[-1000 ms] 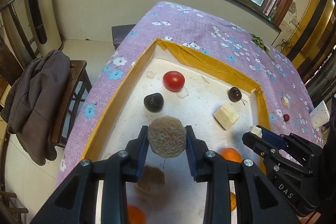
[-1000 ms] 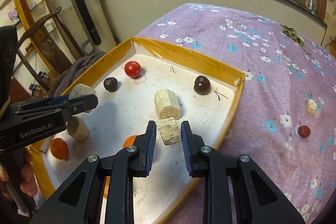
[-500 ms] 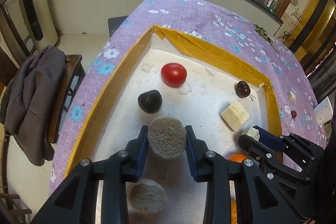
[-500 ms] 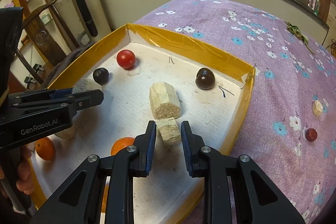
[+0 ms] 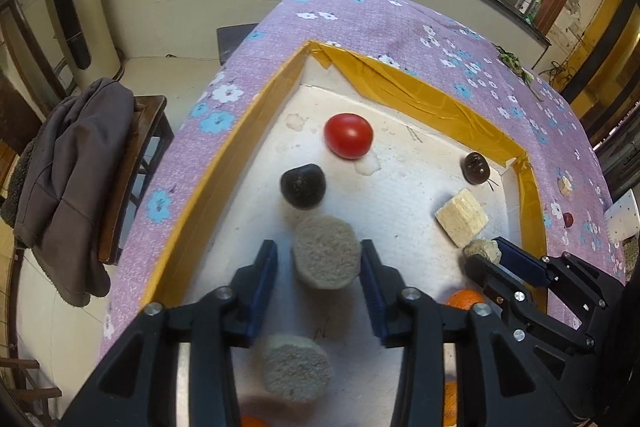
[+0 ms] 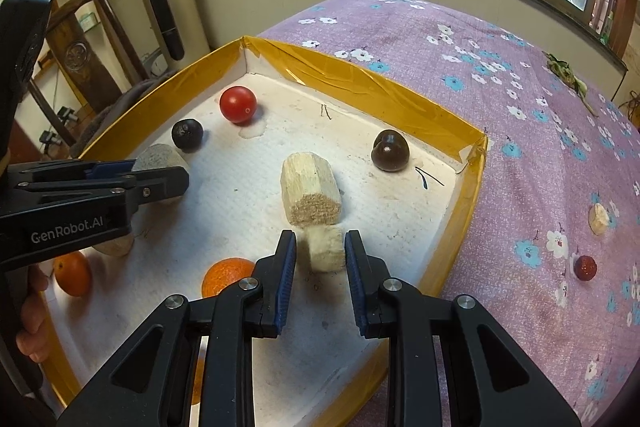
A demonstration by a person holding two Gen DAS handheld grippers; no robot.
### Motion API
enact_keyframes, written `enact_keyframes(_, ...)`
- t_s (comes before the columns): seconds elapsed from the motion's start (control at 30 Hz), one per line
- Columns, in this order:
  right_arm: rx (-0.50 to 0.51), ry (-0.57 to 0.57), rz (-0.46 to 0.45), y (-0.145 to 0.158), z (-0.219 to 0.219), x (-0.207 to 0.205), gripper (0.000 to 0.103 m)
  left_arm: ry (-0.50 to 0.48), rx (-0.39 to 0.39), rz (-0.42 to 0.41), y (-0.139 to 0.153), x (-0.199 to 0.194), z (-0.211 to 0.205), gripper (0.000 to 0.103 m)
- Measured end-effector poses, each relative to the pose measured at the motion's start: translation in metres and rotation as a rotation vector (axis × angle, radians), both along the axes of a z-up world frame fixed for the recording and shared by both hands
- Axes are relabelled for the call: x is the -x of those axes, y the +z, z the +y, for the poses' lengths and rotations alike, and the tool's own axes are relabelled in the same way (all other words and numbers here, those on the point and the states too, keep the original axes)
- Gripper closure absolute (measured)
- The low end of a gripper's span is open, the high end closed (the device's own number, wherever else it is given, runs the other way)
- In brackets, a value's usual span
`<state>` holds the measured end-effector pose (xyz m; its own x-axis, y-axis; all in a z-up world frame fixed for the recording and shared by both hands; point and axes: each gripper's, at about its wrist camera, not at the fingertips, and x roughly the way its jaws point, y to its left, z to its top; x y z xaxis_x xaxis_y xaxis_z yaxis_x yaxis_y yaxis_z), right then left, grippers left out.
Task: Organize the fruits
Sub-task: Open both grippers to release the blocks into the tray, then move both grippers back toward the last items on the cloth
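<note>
A round beige cane slice (image 5: 326, 253) stands on the white floor of the yellow-rimmed tray (image 5: 424, 99), close to a dark fruit (image 5: 303, 185). My left gripper (image 5: 318, 255) straddles the slice. Its jaws are opening, and a gap shows at the left pad. My right gripper (image 6: 320, 243) is shut on a small pale chunk (image 6: 325, 251), low over the tray next to a bigger pale block (image 6: 311, 189). A red tomato (image 6: 238, 104), a brown fruit (image 6: 390, 151) and two oranges (image 6: 228, 275) lie in the tray.
A second round slice (image 5: 294, 367) lies under my left gripper. On the purple flowered cloth (image 6: 520, 147) to the right of the tray are a small red fruit (image 6: 585, 267) and a pale piece (image 6: 599, 219). A chair with a grey jacket (image 5: 68, 179) stands to the left of the table.
The left gripper came down with the round slice, set it on the tray floor and spread its jaws off it. The right gripper sank slightly, still gripping the small chunk.
</note>
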<state>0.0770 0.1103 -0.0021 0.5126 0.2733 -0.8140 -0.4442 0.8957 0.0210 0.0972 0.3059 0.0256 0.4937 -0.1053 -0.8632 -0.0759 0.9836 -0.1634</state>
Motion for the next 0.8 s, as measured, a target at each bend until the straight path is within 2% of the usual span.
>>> enact_keyframes(0.17, -0.003, -0.012, 0.001, 0.005, -0.004, 0.004, 0.077, 0.008, -0.02, -0.015, 0.005, 0.007, 0.0, 0.053)
enact_keyframes(0.3, -0.019, -0.024, -0.002, 0.012, -0.012, 0.01, 0.075, 0.023, -0.051, -0.04, 0.011, 0.013, -0.002, 0.04)
enact_keyframes(0.53, -0.057, -0.018, -0.017, 0.025, -0.029, 0.032, 0.071, 0.056, -0.06, -0.067, 0.02, 0.029, -0.004, 0.032)
enact_keyframes(0.8, -0.066, -0.025, -0.035, 0.035, -0.055, 0.057, 0.068, 0.05, -0.094, -0.115, 0.036, 0.05, -0.036, 0.023)
